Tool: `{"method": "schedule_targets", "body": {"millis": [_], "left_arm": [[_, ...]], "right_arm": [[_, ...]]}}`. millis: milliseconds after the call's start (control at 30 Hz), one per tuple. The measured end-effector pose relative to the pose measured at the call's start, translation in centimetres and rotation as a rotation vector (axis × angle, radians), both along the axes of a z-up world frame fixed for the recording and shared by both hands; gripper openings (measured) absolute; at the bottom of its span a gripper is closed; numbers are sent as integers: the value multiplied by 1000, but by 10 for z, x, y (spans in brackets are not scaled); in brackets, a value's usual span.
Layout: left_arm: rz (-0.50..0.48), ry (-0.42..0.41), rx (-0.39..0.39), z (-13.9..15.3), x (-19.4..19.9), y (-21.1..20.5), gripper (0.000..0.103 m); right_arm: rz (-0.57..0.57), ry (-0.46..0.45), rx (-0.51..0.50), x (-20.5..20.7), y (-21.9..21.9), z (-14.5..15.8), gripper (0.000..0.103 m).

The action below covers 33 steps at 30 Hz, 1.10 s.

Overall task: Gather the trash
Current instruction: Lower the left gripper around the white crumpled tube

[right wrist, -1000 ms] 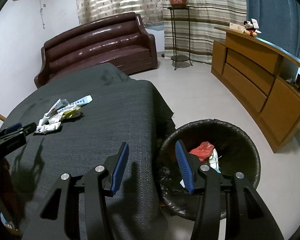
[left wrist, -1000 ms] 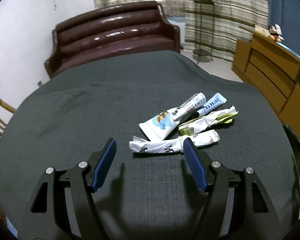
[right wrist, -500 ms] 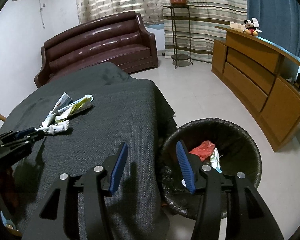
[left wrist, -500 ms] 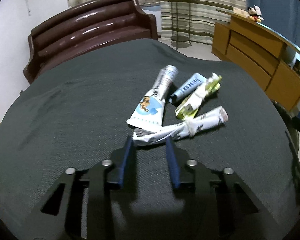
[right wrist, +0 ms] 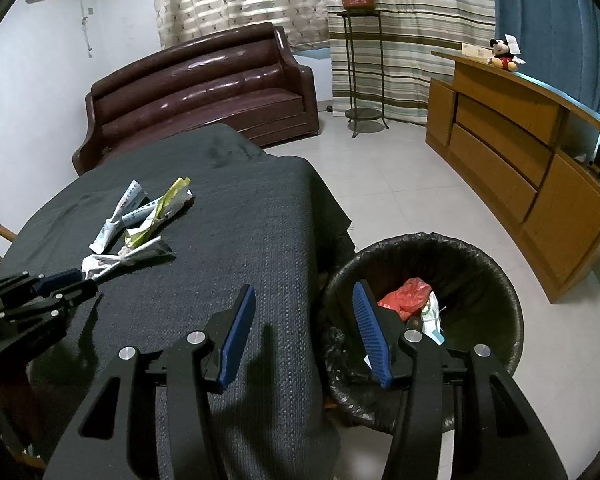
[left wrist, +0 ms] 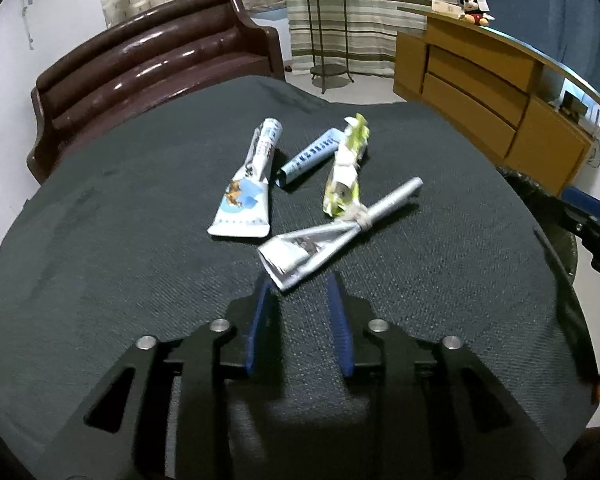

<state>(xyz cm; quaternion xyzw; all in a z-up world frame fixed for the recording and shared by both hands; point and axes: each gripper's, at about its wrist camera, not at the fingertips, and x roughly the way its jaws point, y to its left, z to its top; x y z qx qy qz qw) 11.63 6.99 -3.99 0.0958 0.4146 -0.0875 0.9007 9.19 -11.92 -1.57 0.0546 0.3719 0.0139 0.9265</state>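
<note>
Several pieces of trash lie on the dark tablecloth (left wrist: 100,264): a crumpled white-silver wrapper (left wrist: 328,236), a white and blue tube (left wrist: 248,192), a small blue tube (left wrist: 312,156) and a yellow-green wrapper (left wrist: 344,176). My left gripper (left wrist: 298,284) is narrowed around the near end of the white-silver wrapper, whose end sits between the blue pads; it shows in the right wrist view (right wrist: 66,282). My right gripper (right wrist: 304,312) is open and empty over the table's right edge, beside the black-lined trash bin (right wrist: 480,264).
The bin holds a red bag (right wrist: 404,298) and white scraps. A brown sofa (left wrist: 152,72) stands behind the table. A wooden cabinet (right wrist: 520,160) lines the right wall, a plant stand (right wrist: 360,60) by the curtains.
My left gripper moved forward and closed from wide open to narrow around the white-silver wrapper's end, and the wrapper has swung. The right gripper stayed by the bin.
</note>
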Motion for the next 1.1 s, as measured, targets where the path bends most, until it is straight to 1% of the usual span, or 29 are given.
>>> {"method": "schedule_targets", "body": {"millis": [33,167,233,300,367,400,433,467,533,600,633,767,867,1100], "left_arm": [[3,-7,3,1,0,0,44],[-1,-29,19,2,7,-2,54],[-15,-38,25,3,9,-5,62],[-39,-40,34,2,13,-9,64],[-66,-33,50,-2,17,-12,64],[-86,-10,51,-6,20,-14,61],[-96,1,48,-7,20,-15,48],[-108,3,38,-7,20,-16,44],[-135,0,42,-7,18,-18,30],[-156,-5,55,-8,14,-22,22],[-164,-5,56,-8,13,-24,17],[-193,-8,59,-8,4,-26,16],[-196,-6,55,-9,-3,-24,16],[-138,5,20,-9,-19,-12,16]], "right_arm": [[-1,0,0,0,0,0,52],[-4,2,1,-2,-1,-1,52],[-6,7,1,-3,0,-2,52],[-5,9,2,-3,0,-2,52],[-5,11,1,-3,1,-2,52],[-6,13,2,-2,0,-2,52],[-7,15,3,-2,0,-2,52],[-8,15,4,-2,-1,-2,52],[-10,18,6,-1,-2,-3,52],[-11,19,9,-1,-3,-4,52],[-11,21,11,-1,-3,-4,52],[-11,22,14,-2,-4,-4,52],[-10,22,14,-2,-5,-4,52],[-6,20,14,-1,-6,-3,52]]}}
